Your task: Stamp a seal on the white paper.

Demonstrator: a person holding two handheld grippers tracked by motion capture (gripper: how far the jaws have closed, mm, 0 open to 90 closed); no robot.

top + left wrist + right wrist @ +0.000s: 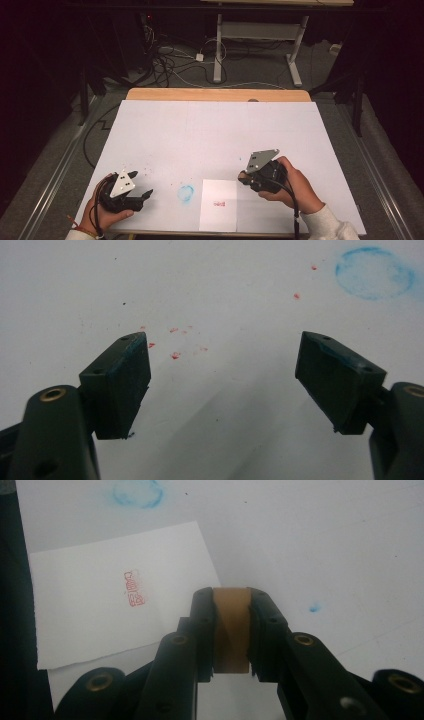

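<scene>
My right gripper point(245, 178) point(231, 596) is shut on a small brown wooden stamp block point(231, 627), held a little above the white board, just right of a white sheet of paper point(218, 205) point(95, 610). The paper carries a red stamp mark point(219, 204) point(133, 588). My left gripper point(145, 195) point(225, 347) rests low at the board's front left, with its jaws wide apart and nothing between them. Blue ink stains its pads point(125, 375).
A round blue ink smudge point(185, 193) point(374, 272) point(138, 493) lies between the grippers, left of the paper. Small red specks point(175, 355) dot the white board point(215, 125). A wooden table edge point(215, 94) shows beyond it, with cables point(165, 62) and a desk frame point(257, 40) on the floor behind.
</scene>
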